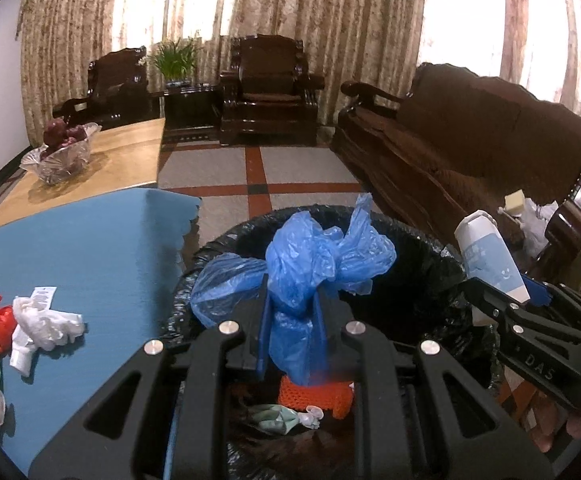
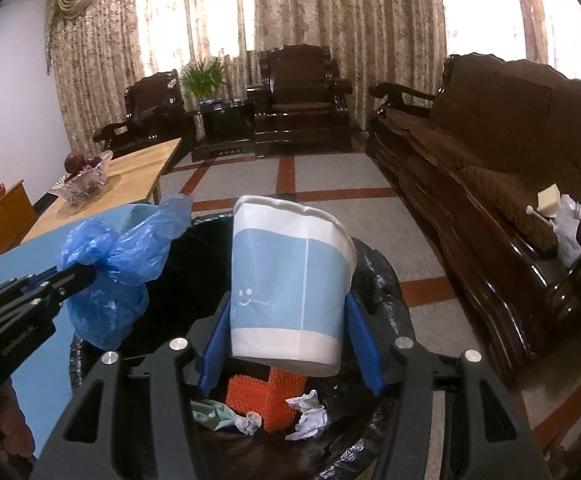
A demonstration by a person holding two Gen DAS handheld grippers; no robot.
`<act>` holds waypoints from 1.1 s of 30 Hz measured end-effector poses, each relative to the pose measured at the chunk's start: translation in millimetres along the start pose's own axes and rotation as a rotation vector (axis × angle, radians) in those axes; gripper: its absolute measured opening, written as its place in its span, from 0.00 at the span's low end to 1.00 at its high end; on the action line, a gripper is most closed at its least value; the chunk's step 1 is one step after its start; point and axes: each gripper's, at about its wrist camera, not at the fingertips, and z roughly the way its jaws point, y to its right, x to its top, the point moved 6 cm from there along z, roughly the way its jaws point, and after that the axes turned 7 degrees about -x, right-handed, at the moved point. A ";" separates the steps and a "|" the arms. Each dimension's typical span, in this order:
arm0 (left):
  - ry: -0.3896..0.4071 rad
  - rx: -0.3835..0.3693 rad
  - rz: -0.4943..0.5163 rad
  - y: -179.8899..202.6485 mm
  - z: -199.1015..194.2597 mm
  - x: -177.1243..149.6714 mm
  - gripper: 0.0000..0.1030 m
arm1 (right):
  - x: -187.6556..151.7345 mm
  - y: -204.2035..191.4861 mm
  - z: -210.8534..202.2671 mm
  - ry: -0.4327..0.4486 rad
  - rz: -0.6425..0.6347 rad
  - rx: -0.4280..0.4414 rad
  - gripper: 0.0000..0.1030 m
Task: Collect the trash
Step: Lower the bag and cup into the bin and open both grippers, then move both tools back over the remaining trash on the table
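Note:
My left gripper (image 1: 292, 316) is shut on a crumpled blue plastic bag (image 1: 310, 264), held over the mouth of a bin lined with a black bag (image 1: 422, 256). The same blue plastic bag (image 2: 110, 256) shows at the left of the right wrist view, in the left gripper (image 2: 86, 272). My right gripper (image 2: 288, 336) is shut on a white and light blue paper cup (image 2: 286, 280), upright, also above the bin (image 2: 374, 276). That cup (image 1: 490, 256) appears at the right of the left wrist view. Inside the bin lie an orange knitted piece (image 2: 266, 400), crumpled paper (image 2: 308, 416) and a greenish wrapper (image 2: 210, 416).
A blue table (image 1: 70, 272) left of the bin carries white, red and green scraps (image 1: 38, 324). Beyond it a wooden table (image 1: 102, 160) holds a glass fruit bowl (image 1: 60, 156). A dark sofa (image 1: 470, 152) runs along the right; armchairs (image 1: 270, 88) and a plant stand before curtains.

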 end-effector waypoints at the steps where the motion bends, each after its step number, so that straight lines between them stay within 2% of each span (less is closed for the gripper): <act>1: -0.011 -0.007 -0.002 0.3 3.7 -1.3 0.19 | -1.1 -0.3 2.1 -0.005 -0.002 -0.004 0.56; 3: -0.026 -0.013 -0.011 0.9 7.6 -0.9 0.25 | -2.0 3.1 5.5 -0.003 0.002 -0.028 0.62; 5: -0.029 -0.020 -0.026 -1.3 7.8 0.7 0.42 | -5.1 7.9 9.2 -0.016 0.011 -0.042 0.79; 6: -0.024 -0.021 -0.035 -3.8 6.5 1.5 0.54 | -6.3 9.3 10.3 -0.018 0.016 -0.049 0.80; 7: -0.016 -0.020 -0.041 -6.5 4.1 2.0 0.60 | -7.3 10.8 11.0 -0.018 0.020 -0.058 0.81; 11: 0.001 -0.006 -0.065 -22.3 -7.1 5.0 0.68 | -7.9 12.5 8.7 -0.007 0.027 -0.091 0.93; 13: 0.017 0.016 -0.090 -29.7 -14.5 5.9 0.84 | -6.5 9.1 5.5 0.004 0.016 -0.100 0.94; 14: 0.027 0.036 -0.107 -36.7 -18.4 6.9 0.88 | -6.4 7.4 4.7 0.006 0.010 -0.106 0.94; 19: 0.018 0.046 -0.122 -48.6 -17.7 8.1 0.88 | -6.4 4.0 1.8 0.005 0.021 -0.106 0.94; 24: 0.001 0.031 -0.094 -38.5 -13.6 6.5 0.88 | -5.6 5.8 1.5 0.009 0.025 -0.109 0.94; 33: -0.108 0.014 -0.071 -29.2 7.8 -21.5 0.88 | 0.7 22.5 -3.7 0.021 0.067 -0.122 0.94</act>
